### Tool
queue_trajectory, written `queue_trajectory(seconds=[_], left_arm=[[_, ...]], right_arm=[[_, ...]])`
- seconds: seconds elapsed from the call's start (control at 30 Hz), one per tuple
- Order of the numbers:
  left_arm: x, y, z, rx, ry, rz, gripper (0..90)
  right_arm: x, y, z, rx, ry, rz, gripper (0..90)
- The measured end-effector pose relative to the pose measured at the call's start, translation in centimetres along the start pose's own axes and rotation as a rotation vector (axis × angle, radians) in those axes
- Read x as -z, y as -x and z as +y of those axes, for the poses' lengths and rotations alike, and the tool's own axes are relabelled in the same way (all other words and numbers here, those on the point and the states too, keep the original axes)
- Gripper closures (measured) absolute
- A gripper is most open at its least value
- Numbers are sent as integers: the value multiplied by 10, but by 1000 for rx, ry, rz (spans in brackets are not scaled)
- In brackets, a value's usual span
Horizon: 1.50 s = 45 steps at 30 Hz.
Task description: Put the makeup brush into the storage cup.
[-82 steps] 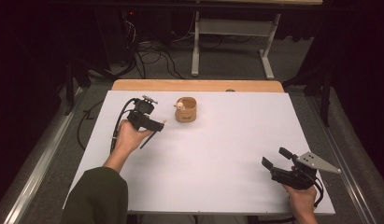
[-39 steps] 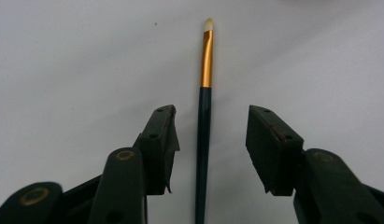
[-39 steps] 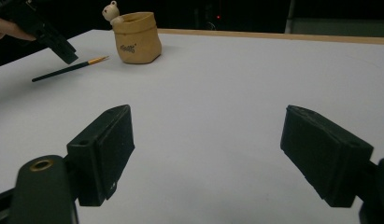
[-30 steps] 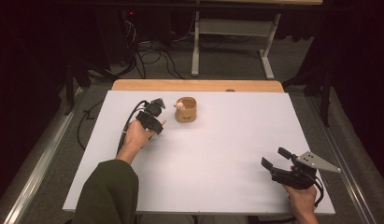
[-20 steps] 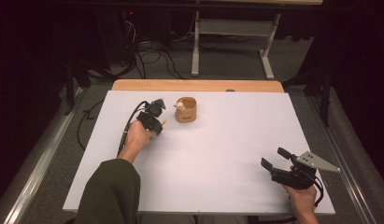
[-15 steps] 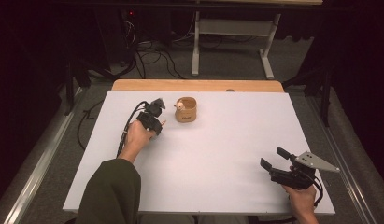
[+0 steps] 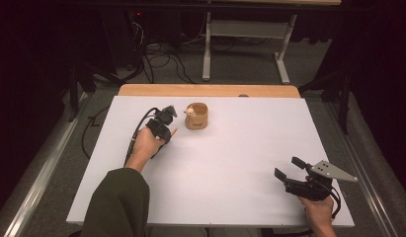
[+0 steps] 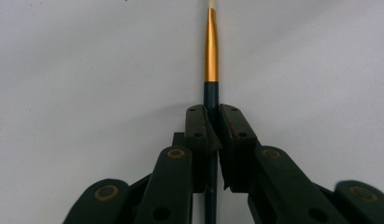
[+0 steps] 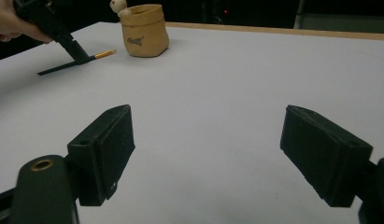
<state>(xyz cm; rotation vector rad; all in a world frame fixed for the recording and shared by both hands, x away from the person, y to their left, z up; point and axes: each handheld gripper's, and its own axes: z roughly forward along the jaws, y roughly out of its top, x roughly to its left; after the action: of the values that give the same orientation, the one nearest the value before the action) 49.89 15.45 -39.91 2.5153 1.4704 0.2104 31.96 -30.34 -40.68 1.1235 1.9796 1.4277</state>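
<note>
A thin brush (image 8: 210, 51) with a dark handle and a gold ferrule lies on the white table (image 7: 240, 148), just left of a tan pouch (image 7: 196, 116). My left gripper (image 8: 212, 114) points down at it. Its jaws have just been closing, and both pads now press on the dark handle. From above, the left gripper (image 7: 167, 134) sits beside the pouch, with the brush tip (image 7: 174, 131) poking out. My right gripper (image 7: 285, 168) rests near the table's front right corner. In the right gripper view its jaws (image 9: 208, 116) stand wide open with nothing between them.
The pouch (image 9: 144, 30) holds a small pale round-headed thing (image 7: 190, 112). A wooden strip (image 7: 210, 90) runs along the table's far edge. Table legs and cables lie on the floor beyond. A cable trails from the left gripper toward the table's left edge.
Since the earliest frame my left hand has moved up the table toward the pouch and tipped down. Over the last second both hands stayed still.
</note>
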Motion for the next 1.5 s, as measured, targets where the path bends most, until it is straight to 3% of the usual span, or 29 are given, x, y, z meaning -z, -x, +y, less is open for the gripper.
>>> queue_trajectory(seconds=[0.17,0.83,1.1,1.33,1.5], left_arm=[[0,0,0,-22,1,0,824],[2,-3,-1,-23,16,-26,827],[12,-1,-3,-45,61,-21,827],[20,-3,-8,-27,98,-35,827],[28,-2,-11,-43,132,-26,826]], right_arm=[[-2,-1,1,7,-3,0,195],[-1,-1,1,10,-5,0,197],[-3,-2,0,18,-15,1,197],[-3,-2,1,19,-14,1,198],[-2,-2,0,7,-17,-4,198]])
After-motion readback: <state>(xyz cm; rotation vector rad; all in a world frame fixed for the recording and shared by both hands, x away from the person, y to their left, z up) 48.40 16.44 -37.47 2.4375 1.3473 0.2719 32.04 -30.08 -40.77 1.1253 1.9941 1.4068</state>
